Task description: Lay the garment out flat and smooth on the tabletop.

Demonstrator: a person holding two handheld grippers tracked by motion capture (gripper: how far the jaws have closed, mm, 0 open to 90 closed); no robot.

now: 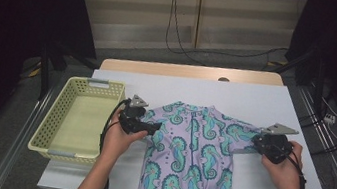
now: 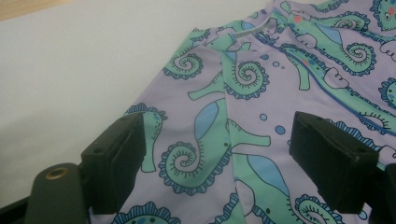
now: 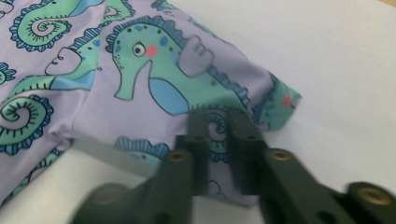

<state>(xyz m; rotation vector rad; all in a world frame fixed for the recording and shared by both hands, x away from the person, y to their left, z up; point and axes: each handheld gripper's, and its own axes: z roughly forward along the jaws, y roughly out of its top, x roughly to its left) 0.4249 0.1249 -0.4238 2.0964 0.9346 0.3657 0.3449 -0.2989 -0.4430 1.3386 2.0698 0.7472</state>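
A lilac garment (image 1: 193, 154) printed with green seahorses lies flat on the white table top (image 1: 256, 100), neck toward the far side. My left gripper (image 1: 154, 128) hovers at its left sleeve. In the left gripper view the garment's shoulder seam (image 2: 226, 116) runs between the left gripper's (image 2: 217, 126) wide-open jaws, and neither pad touches the cloth. My right gripper (image 1: 244, 147) sits at the right sleeve. In the right gripper view its jaws (image 3: 219, 123) stand close together, pinching the folded sleeve end (image 3: 271, 100) of the garment (image 3: 154, 79).
A pale yellow plastic basket (image 1: 45, 126) stands to the left of the garment, half off the white top. The table's wooden back edge (image 1: 185, 70) shows beyond. Cables (image 1: 180, 35) trail on the floor behind. Bare white surface lies right of the right sleeve.
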